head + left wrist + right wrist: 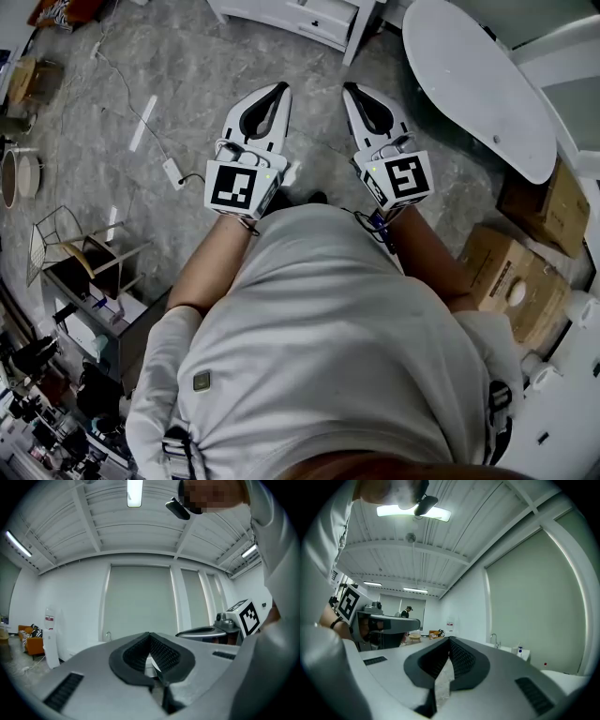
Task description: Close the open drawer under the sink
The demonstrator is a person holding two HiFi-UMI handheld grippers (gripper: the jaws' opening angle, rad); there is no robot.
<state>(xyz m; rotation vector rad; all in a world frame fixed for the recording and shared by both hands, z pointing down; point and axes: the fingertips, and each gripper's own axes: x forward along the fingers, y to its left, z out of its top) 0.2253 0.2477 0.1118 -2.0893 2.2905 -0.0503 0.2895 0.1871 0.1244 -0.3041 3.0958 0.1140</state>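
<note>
My left gripper (279,89) and right gripper (350,89) are held side by side at chest height, level, above the grey stone floor. Each is shut with its tips meeting and nothing between them. A white cabinet (319,17) with drawer fronts lies at the top edge of the head view, well beyond both grippers; I cannot tell whether a drawer stands open. In the left gripper view the shut left gripper (150,634) points at a white counter with a faucet (108,635). In the right gripper view the right gripper (450,640) has the faucet (493,639) and a soap bottle (519,651) to its right.
A white oval table (478,80) stands at the right, with cardboard boxes (511,281) below it. A power strip and cable (172,172) lie on the floor at the left. Wire baskets and clutter (66,248) fill the left edge. A person (407,611) stands far off.
</note>
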